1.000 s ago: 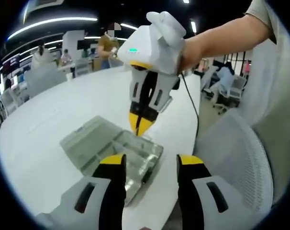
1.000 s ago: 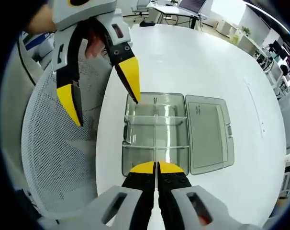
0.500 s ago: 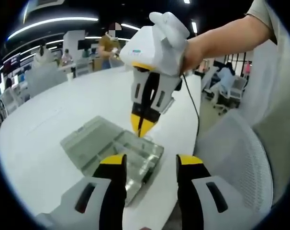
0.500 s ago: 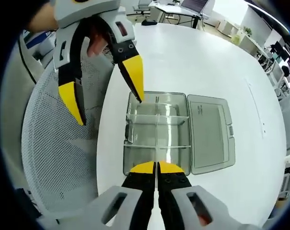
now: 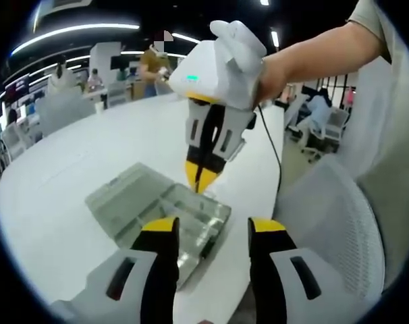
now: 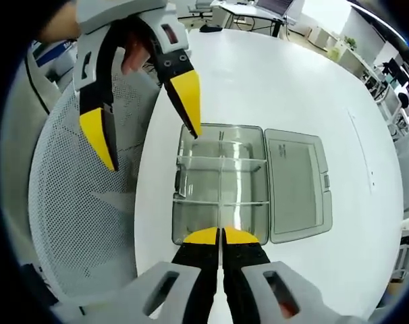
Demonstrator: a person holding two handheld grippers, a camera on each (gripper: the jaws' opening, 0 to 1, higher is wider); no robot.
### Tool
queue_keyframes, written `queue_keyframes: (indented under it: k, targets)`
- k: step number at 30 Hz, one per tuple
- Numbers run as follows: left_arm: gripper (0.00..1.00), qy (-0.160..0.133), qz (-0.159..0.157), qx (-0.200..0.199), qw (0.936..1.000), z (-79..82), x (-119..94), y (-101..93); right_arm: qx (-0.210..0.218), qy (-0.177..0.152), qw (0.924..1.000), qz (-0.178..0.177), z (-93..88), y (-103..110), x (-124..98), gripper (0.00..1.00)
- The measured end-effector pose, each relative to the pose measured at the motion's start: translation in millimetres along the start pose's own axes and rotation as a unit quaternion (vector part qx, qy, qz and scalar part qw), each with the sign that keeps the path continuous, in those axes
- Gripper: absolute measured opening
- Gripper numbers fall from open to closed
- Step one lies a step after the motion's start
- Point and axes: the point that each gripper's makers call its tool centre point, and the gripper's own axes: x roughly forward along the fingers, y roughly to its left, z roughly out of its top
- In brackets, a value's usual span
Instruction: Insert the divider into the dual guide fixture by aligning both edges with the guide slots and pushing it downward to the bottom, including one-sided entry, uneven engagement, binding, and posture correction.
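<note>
Two claws over box [image 6: 221, 182], right claw [image 6: 221, 234] closed on divider [image 6: 221, 192], left claw [image 5: 208, 226] wide.

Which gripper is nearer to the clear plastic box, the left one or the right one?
Right. The right gripper hangs shut, its tips just over the clear plastic box. The left gripper is open, beside the box's edge.

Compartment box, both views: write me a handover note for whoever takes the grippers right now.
Left gripper: open, holding nothing, hovering beside the box.
Right gripper: fingers shut, tips pointing down over the clear compartment box. I cannot tell whether they pinch a clear divider.
The box sits on the white table, lid open flat beside it; dividers stand inside.
Done: seating unclear.
Left: check both edges are in their slots, then press to the bottom.
</note>
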Motion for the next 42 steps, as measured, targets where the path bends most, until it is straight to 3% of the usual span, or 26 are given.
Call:
queue_keyframes:
  k: [13,24,34,42]
  targets:
    - [0.34,0.005,-0.006,0.015,0.9999,-1.6,11,-3.7,0.003,-0.007,1.0000,0.004,6.8,7,-8,0.00]
    - [0.19,0.014,-0.003,0.043,0.9990,2.3,31,7.3,-0.001,-0.025,0.9996,0.014,14.1,22,-22,0.00]
    - [0.03,0.021,-0.021,0.059,0.9978,1.3,40,1.7,-0.006,-0.046,0.9983,0.035,20.2,38,-31,0.00]
    - [0.00,0.020,-0.040,0.066,0.9968,0.8,43,-5.4,-0.006,-0.051,0.9979,0.039,18.4,42,-34,0.00]
